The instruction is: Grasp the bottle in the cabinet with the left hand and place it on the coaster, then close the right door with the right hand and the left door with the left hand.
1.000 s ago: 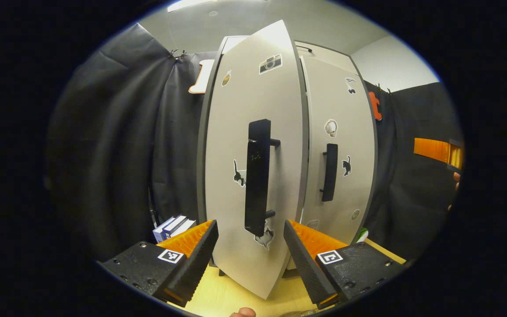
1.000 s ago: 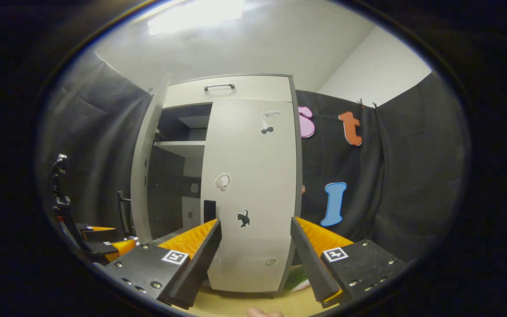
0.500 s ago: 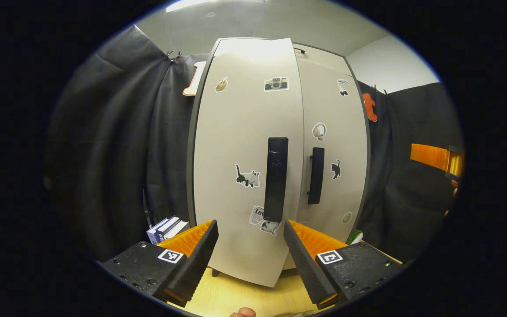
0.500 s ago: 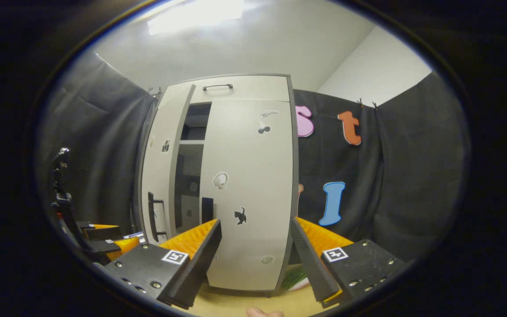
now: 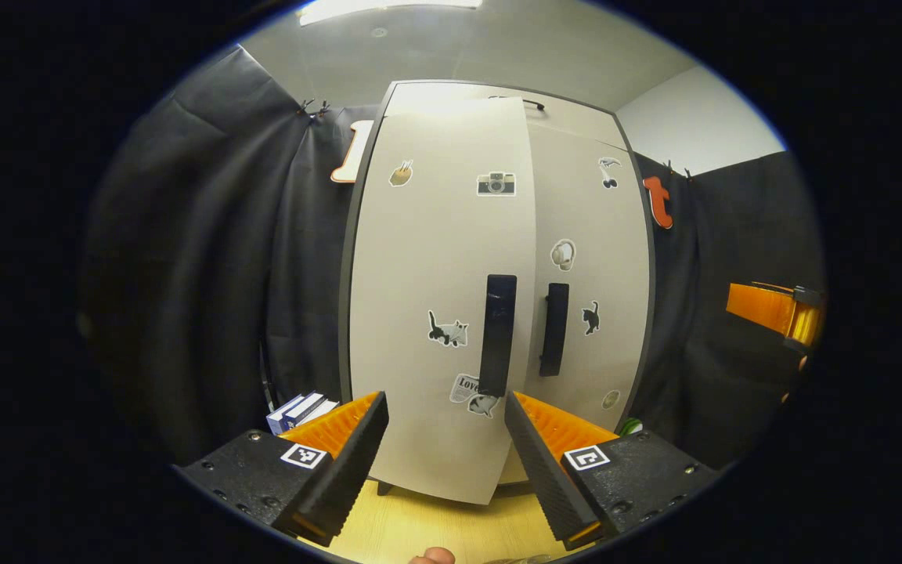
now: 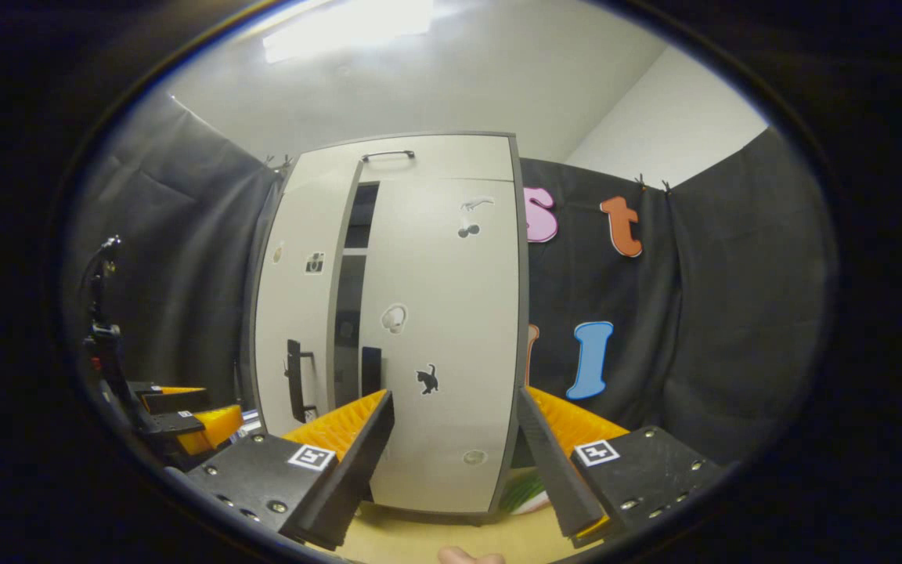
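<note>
The grey cabinet stands just ahead of me. Its left door, with a black handle, is slightly ajar, its free edge standing a little proud of the right door. My left gripper is open just in front of the left door's lower part, holding nothing. In the right gripper view the right door is flush shut, and a narrow dark gap shows beside the left door. My right gripper is open and empty before the right door. The left gripper appears at far left.
Blue and white books lie left of the cabinet on the light wooden table. A green and white object sits by the cabinet's right foot. Black cloth walls close in on both sides. The right gripper's orange finger shows at far right.
The left door has swung from half open to nearly shut, and the dark gap has narrowed to a slit. The left gripper followed it inward. The right gripper held still.
</note>
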A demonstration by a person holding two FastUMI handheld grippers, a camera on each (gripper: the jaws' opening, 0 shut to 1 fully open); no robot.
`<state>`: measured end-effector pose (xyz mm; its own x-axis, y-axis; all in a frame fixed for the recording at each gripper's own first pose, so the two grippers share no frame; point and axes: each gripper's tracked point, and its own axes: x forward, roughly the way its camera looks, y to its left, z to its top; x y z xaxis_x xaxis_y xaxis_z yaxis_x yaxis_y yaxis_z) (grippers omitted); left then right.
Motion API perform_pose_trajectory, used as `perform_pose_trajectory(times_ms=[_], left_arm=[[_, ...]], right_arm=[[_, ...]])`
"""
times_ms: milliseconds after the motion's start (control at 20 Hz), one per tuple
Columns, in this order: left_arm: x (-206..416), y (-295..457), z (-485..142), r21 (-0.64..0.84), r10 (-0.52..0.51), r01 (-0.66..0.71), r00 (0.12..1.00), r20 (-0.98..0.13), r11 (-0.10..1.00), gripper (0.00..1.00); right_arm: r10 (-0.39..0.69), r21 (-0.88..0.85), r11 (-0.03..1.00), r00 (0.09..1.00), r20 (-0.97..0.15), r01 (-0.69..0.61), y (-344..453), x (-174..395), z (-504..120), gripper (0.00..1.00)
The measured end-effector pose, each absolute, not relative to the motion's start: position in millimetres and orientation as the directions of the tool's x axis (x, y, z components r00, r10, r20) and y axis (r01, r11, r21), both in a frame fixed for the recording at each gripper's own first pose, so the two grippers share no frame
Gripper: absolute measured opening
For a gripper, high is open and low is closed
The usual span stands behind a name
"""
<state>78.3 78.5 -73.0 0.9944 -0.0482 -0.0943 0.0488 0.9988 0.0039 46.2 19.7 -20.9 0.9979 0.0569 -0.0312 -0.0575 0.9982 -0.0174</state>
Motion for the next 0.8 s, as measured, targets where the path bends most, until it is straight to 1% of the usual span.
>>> perform_pose_trajectory(times_ms=[50, 100, 150, 250, 300, 350, 400, 450, 500, 550, 600, 800], left_arm=[[78, 78, -73, 0.003, -0.048, 0.049, 0.994, -0.094, 0.999, 0.95], [77, 78, -73, 0.003, -0.049, 0.049, 0.994, -0.095, 0.999, 0.95], [76, 78, -73, 0.003, -0.048, 0.049, 0.994, -0.095, 0.999, 0.95], [74, 78, -72, 0.003, -0.048, 0.049, 0.994, -0.093, 0.999, 0.95], [74, 78, -71, 0.004, -0.047, 0.048, 0.995, -0.093, 0.999, 0.95], [73, 78, -71, 0.004, -0.046, 0.047, 0.995, -0.092, 0.999, 0.95], [72, 79, -69, 0.004, -0.046, 0.046, 0.995, -0.090, 0.999, 0.95], [72, 78, -69, 0.004, -0.045, 0.045, 0.995, -0.089, 0.999, 0.95], [71, 78, -69, 0.003, -0.045, 0.045, 0.995, -0.087, 0.999, 0.95], [71, 78, -67, 0.002, -0.044, 0.045, 0.995, -0.085, 0.999, 0.95], [70, 79, -66, 0.002, -0.044, 0.044, 0.996, -0.082, 0.999, 0.95], [69, 80, -62, 0.002, -0.039, 0.040, 0.996, -0.076, 0.999, 0.95]], right_arm=[[0.056, -0.019, 0.998, 0.998, -0.032, -0.057, 19, 45, -21, 0.96], [0.056, -0.019, 0.998, 0.998, -0.032, -0.056, 19, 43, -21, 0.92], [0.055, -0.020, 0.998, 0.998, -0.033, -0.056, 18, 41, -21, 0.96], [0.054, -0.021, 0.998, 0.998, -0.033, -0.055, 17, 39, -21, 0.95], [0.054, -0.020, 0.998, 0.998, -0.033, -0.055, 17, 38, -21, 0.92], [0.053, -0.019, 0.998, 0.998, -0.032, -0.054, 17, 37, -20, 0.95], [0.053, -0.019, 0.998, 0.998, -0.031, -0.053, 16, 36, -20, 0.93], [0.052, -0.018, 0.998, 0.998, -0.030, -0.053, 16, 34, -19, 0.95], [0.052, -0.017, 0.998, 0.998, -0.029, -0.053, 16, 33, -18, 0.93], [0.053, -0.016, 0.998, 0.998, -0.029, -0.053, 16, 32, -18, 0.95], [0.054, -0.016, 0.998, 0.998, -0.029, -0.054, 15, 31, -17, 0.93], [0.058, -0.018, 0.998, 0.998, -0.026, -0.058, 15, 29, -16, 0.92]])
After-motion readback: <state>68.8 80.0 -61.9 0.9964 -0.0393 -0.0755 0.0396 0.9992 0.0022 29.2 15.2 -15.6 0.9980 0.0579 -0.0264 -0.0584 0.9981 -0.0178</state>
